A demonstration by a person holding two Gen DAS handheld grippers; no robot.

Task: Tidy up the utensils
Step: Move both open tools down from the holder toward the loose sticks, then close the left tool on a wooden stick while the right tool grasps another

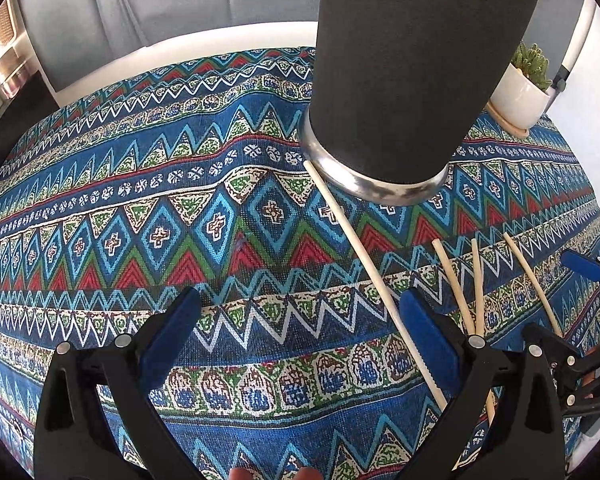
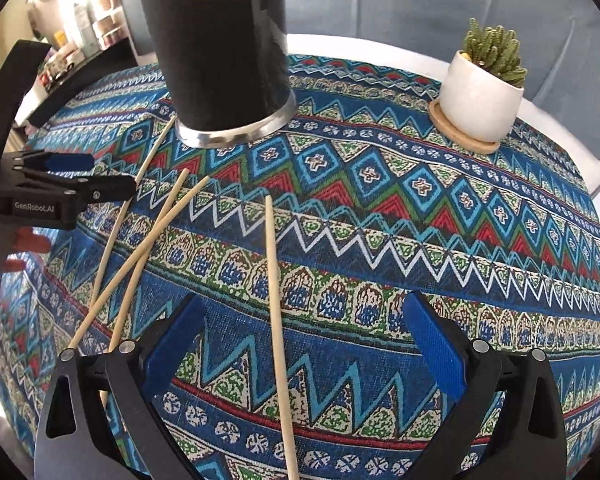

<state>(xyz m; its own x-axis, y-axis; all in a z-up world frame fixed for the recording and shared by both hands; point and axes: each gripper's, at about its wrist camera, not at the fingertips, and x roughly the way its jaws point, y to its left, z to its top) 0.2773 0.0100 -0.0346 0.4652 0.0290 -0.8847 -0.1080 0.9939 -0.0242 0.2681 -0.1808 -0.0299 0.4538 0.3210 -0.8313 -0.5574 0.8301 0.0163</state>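
Both grippers over the table, patterned cloth (image 2: 380, 240) under everything. My left gripper (image 1: 300, 320): blue pads spread wide, nothing between them, cloth showing in the gap. My right gripper (image 2: 304, 328): also spread wide, empty. Four bamboo chopsticks loose on the cloth. Right wrist view: one chopstick (image 2: 278, 320) runs near-to-far thru the gap betw the right gripper's fingers, touching neither pad; far tip stops short of the holder. Left of it, a crossed pair (image 2: 148, 252) overlaps near the right gripper's left finger. Fourth stick (image 2: 140, 176) lies furthest left, far tip right at the base of the black cylindrical holder (image 2: 220, 60), touching or just beside, can't tell which. Holder stands upright at far-centre, steel rim at the bottom, top out of frame. Left wrist view: same holder (image 1: 412, 60) far-right, the long stick (image 1: 356, 256) runs from its base down along the inside of the left gripper's right finger; other three lie further right. Potted succulent (image 2: 480, 92) on a wood saucer, far right, well apart from the sticks. Left gripper visible at left edge of right view, level w/ the sticks' far tips.
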